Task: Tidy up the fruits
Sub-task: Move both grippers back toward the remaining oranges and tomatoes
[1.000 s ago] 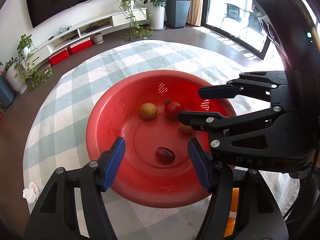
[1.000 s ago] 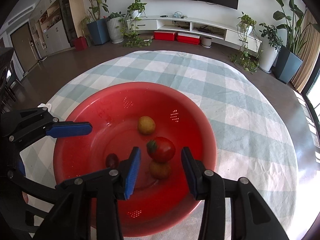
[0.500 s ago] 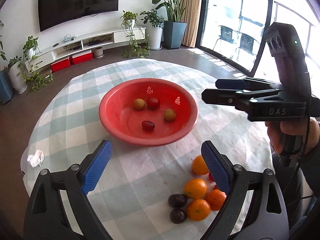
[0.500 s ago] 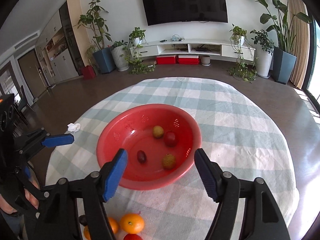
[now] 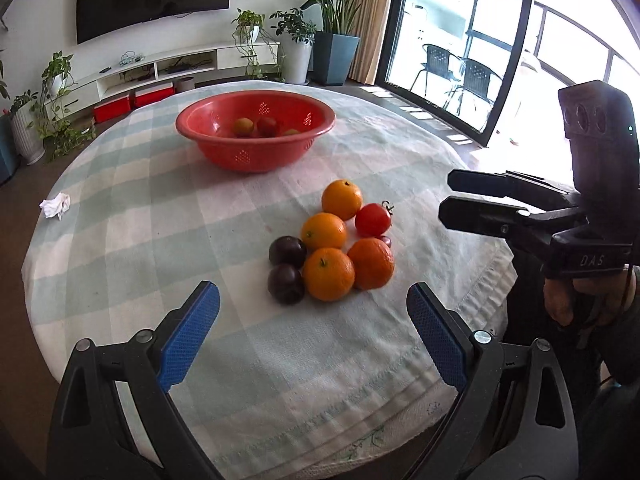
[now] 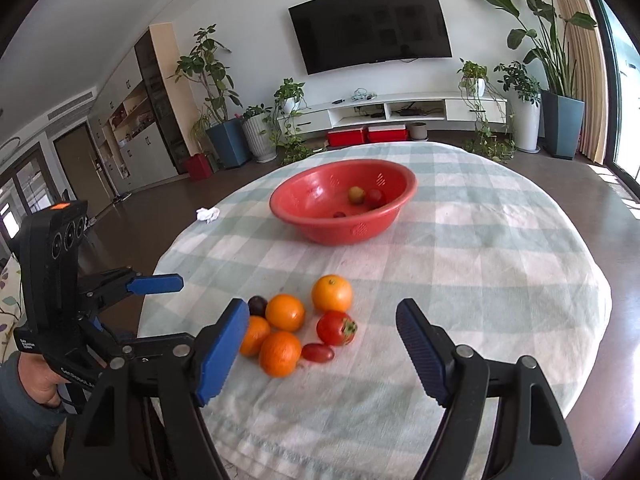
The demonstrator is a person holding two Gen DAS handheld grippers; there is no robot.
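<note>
**Fruit count at the round table: both tongs wide and empty**

A living room with a wall-mounted television [image 6: 370, 26], potted plants and a low white shelf lies behind my round table, which wears a pale green checked cloth [image 5: 132, 240]. One red perforated bowl [image 5: 256, 138] stands in the upper middle of both views. Inside it, my right view shows three pieces: one yellowish fruit [image 6: 355, 194], one red fruit [image 6: 375, 197], one small dark one [image 6: 339, 214]; the left view shows a fourth, mostly hidden behind the rim.

Lower centre of the frame, one cluster sits on the cloth, its pieces touching: four oranges [image 5: 328, 274], two dark plums [image 5: 285, 283], one tomato [image 5: 373, 220] and one small red grape tomato [image 6: 317, 352]. One crumpled white tissue [image 5: 55, 205] lies at the cloth's left edge.

My left tongs [image 5: 314, 334] have just been opening; they are spread wide, nothing between them. My right tongs [image 6: 320, 350] have likewise just been opening, and stand apart with the pads touching nothing, the cluster seen between them.
</note>
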